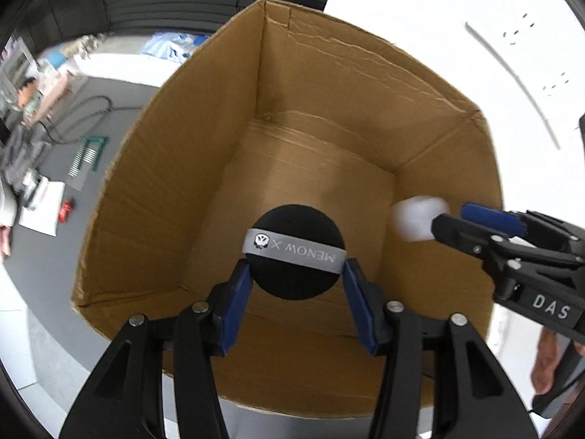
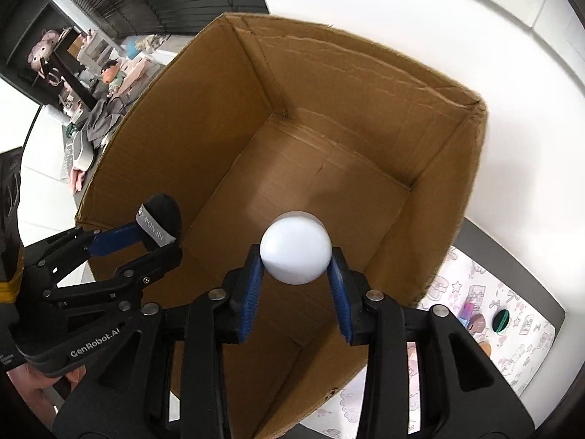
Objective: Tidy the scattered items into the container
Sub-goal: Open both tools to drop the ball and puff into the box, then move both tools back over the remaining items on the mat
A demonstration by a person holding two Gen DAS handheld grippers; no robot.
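only right view shows patterned mat (image 2: 512, 333).

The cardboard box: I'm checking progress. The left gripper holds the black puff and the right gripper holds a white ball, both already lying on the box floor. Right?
Not quite. The black puff and white ball are not on the floor of the cardboard box; each sits between the fingers of the left gripper and right gripper, above the bare bottom, as both wrist views show.

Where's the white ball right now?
The white ball sits between the right gripper fingers, above the open cardboard box. In the left wrist view it shows at the right, beside the black puff at the left gripper.
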